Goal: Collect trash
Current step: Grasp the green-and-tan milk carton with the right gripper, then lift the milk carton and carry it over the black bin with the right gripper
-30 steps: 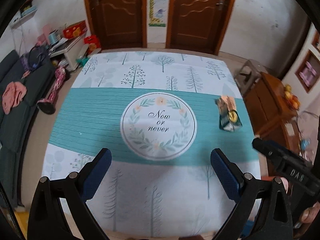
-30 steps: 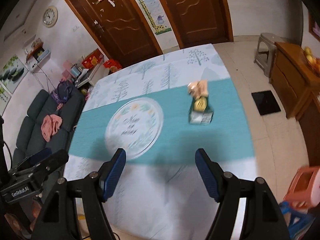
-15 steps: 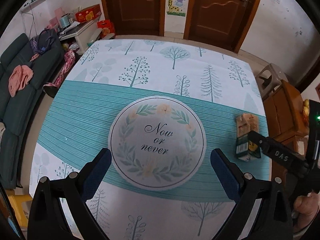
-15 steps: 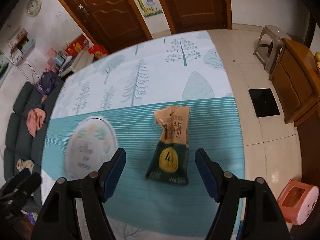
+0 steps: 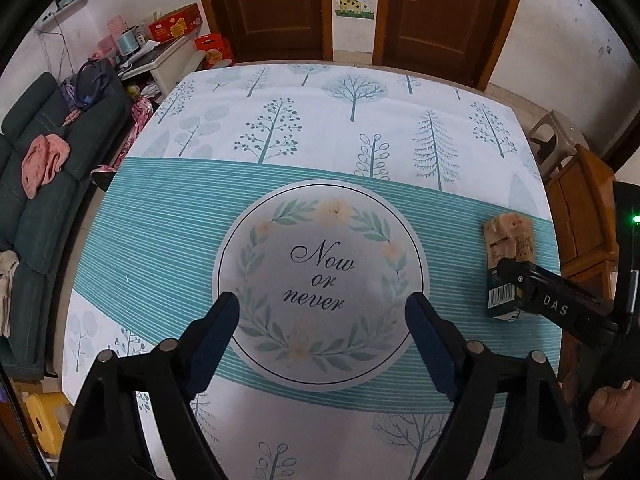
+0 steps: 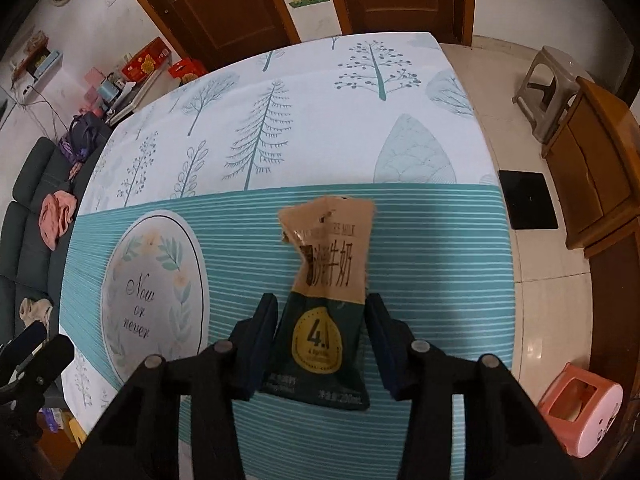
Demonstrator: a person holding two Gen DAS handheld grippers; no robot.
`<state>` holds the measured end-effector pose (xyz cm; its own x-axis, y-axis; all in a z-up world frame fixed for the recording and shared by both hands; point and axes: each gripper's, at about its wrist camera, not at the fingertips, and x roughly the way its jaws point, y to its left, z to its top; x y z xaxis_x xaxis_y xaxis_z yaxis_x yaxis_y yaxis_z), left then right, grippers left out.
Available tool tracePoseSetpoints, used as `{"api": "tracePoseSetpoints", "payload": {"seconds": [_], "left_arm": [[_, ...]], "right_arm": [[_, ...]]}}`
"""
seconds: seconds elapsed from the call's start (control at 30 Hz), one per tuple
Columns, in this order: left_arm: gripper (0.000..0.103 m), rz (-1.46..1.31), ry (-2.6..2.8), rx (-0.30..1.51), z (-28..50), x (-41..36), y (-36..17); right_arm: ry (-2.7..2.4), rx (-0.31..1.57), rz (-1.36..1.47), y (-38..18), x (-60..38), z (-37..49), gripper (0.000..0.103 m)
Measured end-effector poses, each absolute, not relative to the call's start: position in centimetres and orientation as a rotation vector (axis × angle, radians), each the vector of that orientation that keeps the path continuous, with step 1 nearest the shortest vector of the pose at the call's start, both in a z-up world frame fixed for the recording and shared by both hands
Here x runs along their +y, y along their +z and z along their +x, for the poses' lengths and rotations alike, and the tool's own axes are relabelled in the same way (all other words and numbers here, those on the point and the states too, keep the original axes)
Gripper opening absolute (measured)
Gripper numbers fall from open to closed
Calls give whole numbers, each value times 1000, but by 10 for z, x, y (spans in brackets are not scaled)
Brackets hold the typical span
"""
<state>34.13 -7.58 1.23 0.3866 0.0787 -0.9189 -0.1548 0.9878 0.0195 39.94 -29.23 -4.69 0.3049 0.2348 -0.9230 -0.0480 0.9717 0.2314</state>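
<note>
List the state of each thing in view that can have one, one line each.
Crumpled brown-and-green milk carton: lying flat on the tablecloth, top squashed, between the right claw's pads.
Right claw: closing around the carton, small gaps still showing.
Left claw: closing, nothing between its pads.
Two brown wooden doors: shut.

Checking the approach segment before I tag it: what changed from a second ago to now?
The right gripper came down over the milk carton, and its jaws are closing with the carton's dark lower half between them. The left gripper dropped closer to the tablecloth, nothing between its jaws. The carton still lies on the teal band.
</note>
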Motion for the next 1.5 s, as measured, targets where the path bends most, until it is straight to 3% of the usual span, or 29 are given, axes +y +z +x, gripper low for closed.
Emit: {"api": "tracePoseSetpoints", "payload": {"seconds": [0.43,0.97,1.5], "left_arm": [[82,-65,111,1103,298,-65,47],[82,-40,-54,1044,173,2,90],[82,30,-212,1034,39,92,80]], "right_arm": [[310,1139,273,4,-277,349,35],[261,1021,367,68,-214,196,35],[110,974,404,61,-120,37,35]]}}
